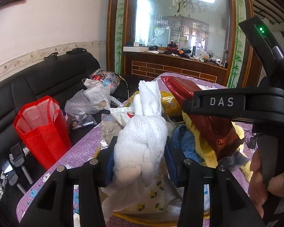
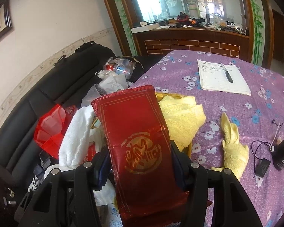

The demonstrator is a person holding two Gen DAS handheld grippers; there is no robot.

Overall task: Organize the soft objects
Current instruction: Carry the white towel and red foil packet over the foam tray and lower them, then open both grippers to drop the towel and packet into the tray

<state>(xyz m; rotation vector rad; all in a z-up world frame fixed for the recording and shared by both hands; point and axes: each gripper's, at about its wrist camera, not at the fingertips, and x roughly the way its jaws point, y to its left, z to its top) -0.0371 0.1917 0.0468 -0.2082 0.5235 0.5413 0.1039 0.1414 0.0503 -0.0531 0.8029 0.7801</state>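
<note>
Left claw (image 1: pixel 140 151) grasps the white towel (image 1: pixel 142 132), its long axis pointing up-frame; right claw (image 2: pixel 140 162) grasps the red foil pouch (image 2: pixel 136 138), lying lower right above the towel pile (image 1: pixel 197 143).

A white waffle-weave towel (image 1: pixel 142 138), bunched into a long roll, is standing up off the heap at the table's left edge, its upper end folding over. A shiny red foil packet (image 2: pixel 136 138) with gold border lines and a gold round seal is tilting upright above the same heap. A yellow terry towel (image 2: pixel 181 115) is lying crumpled just beside it, a blue cloth (image 1: pixel 187 141) is sitting in the heap, and a small yellow cloth (image 2: pixel 234 147) is lying twisted apart on the purple flowered tablecloth.
</note>
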